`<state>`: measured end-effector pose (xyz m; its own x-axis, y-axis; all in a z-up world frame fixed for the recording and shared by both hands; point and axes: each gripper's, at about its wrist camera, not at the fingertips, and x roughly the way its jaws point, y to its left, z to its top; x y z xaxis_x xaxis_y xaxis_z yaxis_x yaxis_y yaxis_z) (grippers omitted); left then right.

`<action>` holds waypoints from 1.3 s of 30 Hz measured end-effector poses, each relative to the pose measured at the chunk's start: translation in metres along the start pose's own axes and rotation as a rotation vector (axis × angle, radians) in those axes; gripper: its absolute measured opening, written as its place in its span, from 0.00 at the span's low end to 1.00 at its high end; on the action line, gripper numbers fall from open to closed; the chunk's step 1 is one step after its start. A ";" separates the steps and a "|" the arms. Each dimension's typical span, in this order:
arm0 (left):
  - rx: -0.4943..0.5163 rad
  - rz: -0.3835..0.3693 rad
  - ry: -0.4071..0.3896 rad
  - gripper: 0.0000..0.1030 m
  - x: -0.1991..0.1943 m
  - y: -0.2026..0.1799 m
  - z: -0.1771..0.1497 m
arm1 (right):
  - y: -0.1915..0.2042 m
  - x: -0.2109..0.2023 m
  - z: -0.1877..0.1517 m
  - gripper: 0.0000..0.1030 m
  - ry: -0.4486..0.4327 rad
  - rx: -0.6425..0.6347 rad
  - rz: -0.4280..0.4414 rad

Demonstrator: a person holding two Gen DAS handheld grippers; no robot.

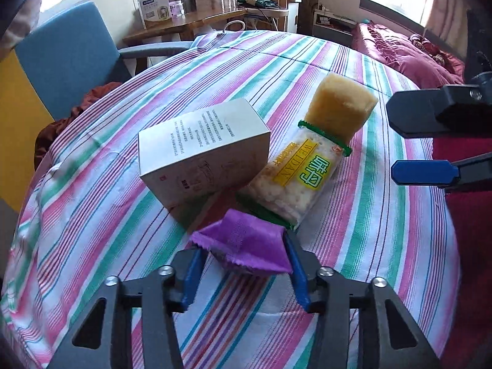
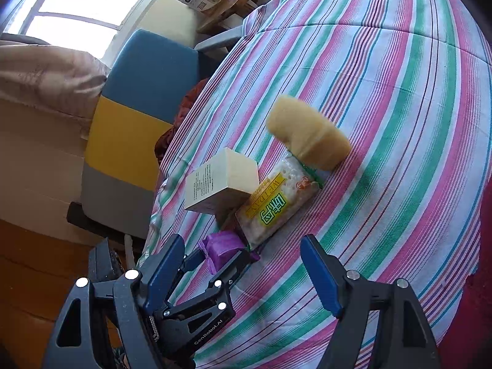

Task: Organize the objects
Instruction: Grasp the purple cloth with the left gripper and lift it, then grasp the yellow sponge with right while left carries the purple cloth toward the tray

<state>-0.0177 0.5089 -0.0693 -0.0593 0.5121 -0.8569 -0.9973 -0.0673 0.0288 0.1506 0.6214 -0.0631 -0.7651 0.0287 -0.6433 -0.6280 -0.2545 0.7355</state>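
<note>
A purple packet [image 1: 246, 243] lies on the striped tablecloth [image 1: 353, 215], and the blue pads of my left gripper [image 1: 243, 246] press on it from both sides. Just beyond it lies a clear snack pack with a yellow-green label [image 1: 295, 172]. A yellow sponge-like block [image 1: 341, 107] rests on the pack's far end. A white box [image 1: 203, 153] sits tilted against the pack's left side. My right gripper [image 2: 243, 243] hovers open above the cloth with nothing held; below it show the left gripper [image 2: 215, 261], the purple packet [image 2: 221, 246], the box [image 2: 221, 181], the pack [image 2: 276, 206] and the block [image 2: 307, 132].
A blue and yellow chair [image 1: 67, 58] stands at the table's left edge with a reddish cloth on its seat. A wooden desk [image 1: 184, 24] with boxes is behind it. Red bedding [image 1: 399, 49] lies at the far right. Bare striped cloth spreads to the right of the objects.
</note>
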 end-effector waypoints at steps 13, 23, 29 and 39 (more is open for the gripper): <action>-0.298 -0.010 -0.023 0.38 -0.039 -0.001 -0.072 | -0.001 0.000 -0.002 0.77 -0.005 -0.003 -0.030; -0.398 0.046 -0.089 0.38 -0.088 -0.022 -0.117 | 0.009 -0.013 0.010 0.77 -0.054 -0.103 -0.194; -0.453 0.027 -0.120 0.38 -0.105 -0.022 -0.131 | 0.019 -0.012 0.041 0.77 -0.084 -0.292 -0.417; -0.525 0.035 -0.158 0.38 -0.129 -0.019 -0.153 | 0.019 0.051 0.067 0.54 0.004 -0.473 -0.614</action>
<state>0.0151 0.3133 -0.0385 -0.1381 0.6213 -0.7713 -0.8418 -0.4840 -0.2391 0.0906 0.6829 -0.0677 -0.2985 0.2950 -0.9077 -0.8108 -0.5801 0.0781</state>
